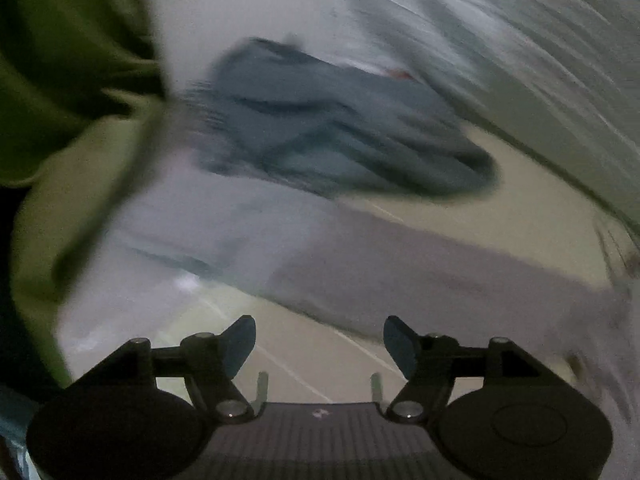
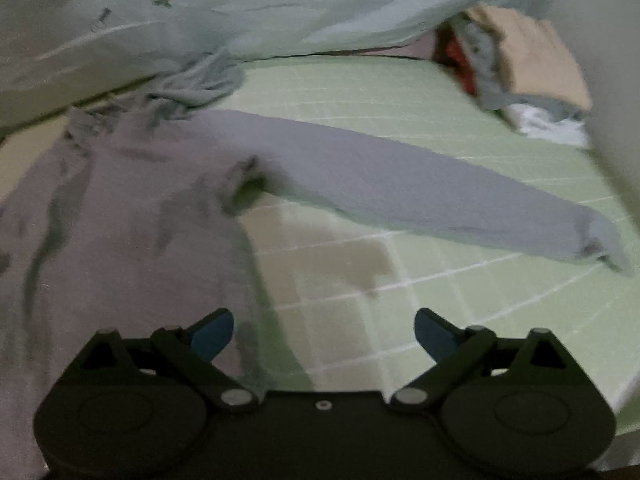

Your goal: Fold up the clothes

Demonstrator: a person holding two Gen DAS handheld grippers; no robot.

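Note:
A grey long-sleeved garment (image 2: 100,220) lies spread on the pale green checked bed sheet (image 2: 460,312). One sleeve (image 2: 420,192) stretches out to the right. My right gripper (image 2: 324,318) hovers open above the garment's right edge, with nothing between its blue pads. The left wrist view is badly blurred. In it the grey garment (image 1: 440,264) runs across the middle, and a crumpled blue-grey garment (image 1: 340,132) lies beyond it. My left gripper (image 1: 320,328) stands open over bare sheet (image 1: 320,364), holding nothing.
A pale blue blanket with carrot prints (image 2: 280,8) is heaped along the back of the bed. A stack of folded clothes (image 2: 520,60) sits at the back right by the wall. A green cloth (image 1: 60,80) fills the left of the left wrist view.

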